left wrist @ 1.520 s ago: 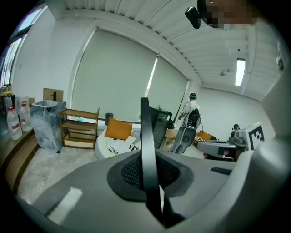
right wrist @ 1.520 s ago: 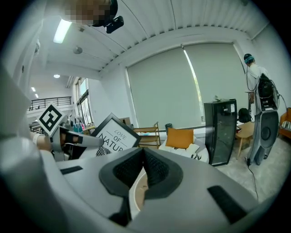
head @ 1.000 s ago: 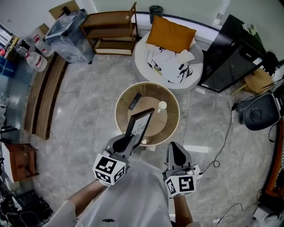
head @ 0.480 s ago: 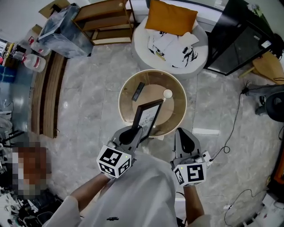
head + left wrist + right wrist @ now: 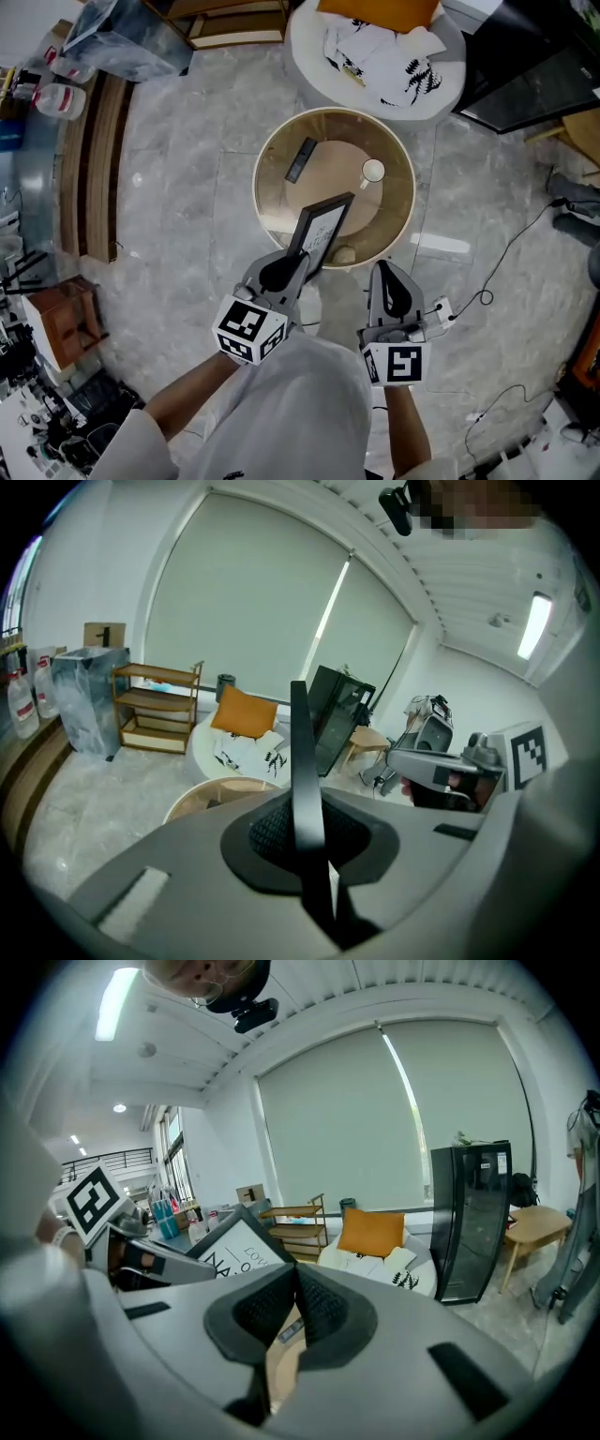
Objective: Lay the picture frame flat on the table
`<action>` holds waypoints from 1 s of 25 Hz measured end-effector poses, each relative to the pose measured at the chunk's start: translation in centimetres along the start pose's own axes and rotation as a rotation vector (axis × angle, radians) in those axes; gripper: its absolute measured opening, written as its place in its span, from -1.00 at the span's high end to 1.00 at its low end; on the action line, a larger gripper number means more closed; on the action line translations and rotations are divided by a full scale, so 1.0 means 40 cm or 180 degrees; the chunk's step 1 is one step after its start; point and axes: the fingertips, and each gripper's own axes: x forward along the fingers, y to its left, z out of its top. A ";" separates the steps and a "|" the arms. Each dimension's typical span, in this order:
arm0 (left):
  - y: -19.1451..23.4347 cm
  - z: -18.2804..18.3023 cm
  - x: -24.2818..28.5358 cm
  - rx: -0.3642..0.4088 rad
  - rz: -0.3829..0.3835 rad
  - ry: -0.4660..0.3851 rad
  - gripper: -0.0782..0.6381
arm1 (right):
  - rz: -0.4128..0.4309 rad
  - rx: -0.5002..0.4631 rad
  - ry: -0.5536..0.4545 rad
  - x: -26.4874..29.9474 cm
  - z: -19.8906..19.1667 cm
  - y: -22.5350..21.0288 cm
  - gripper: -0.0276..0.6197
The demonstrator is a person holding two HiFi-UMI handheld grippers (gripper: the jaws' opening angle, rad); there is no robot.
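Nearest to me, my left gripper (image 5: 296, 261) is clamped on the near edge of the picture frame (image 5: 323, 228). In the left gripper view the thin black edge runs straight up between the two pads. My right gripper (image 5: 382, 270) is just beside it, off the near rim of the round table (image 5: 265, 192). Its jaws are pressed together with nothing between them.

The frame is tilted, not flat. Its held end is over the table's near rim and its far end leans in toward the table's middle, white printed face turned up toward the head camera. I cannot tell whether any corner touches the tabletop.

Past the frame, a dark remote control (image 5: 301, 159) lies on the far left part of the table and a small white round thing (image 5: 373, 171) sits on the far right part. Beyond the table's far rim is a white round seat (image 5: 441, 89) with printed cloth (image 5: 384, 52) and an orange cushion (image 5: 380, 11).
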 end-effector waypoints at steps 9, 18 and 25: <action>0.121 -0.213 0.189 -0.0335 -0.0127 0.0154 0.72 | 0.0048 0.0005 0.0183 0.117 -0.187 0.011 0.90; 0.222 -0.370 0.340 -0.0522 -0.0153 0.0380 0.72 | -0.0179 -0.0065 0.0335 0.193 -0.345 -0.042 0.90; 0.278 -0.504 0.462 -0.0615 -0.0203 0.0643 0.72 | -0.0145 -0.0075 0.0406 0.258 -0.434 -0.052 0.90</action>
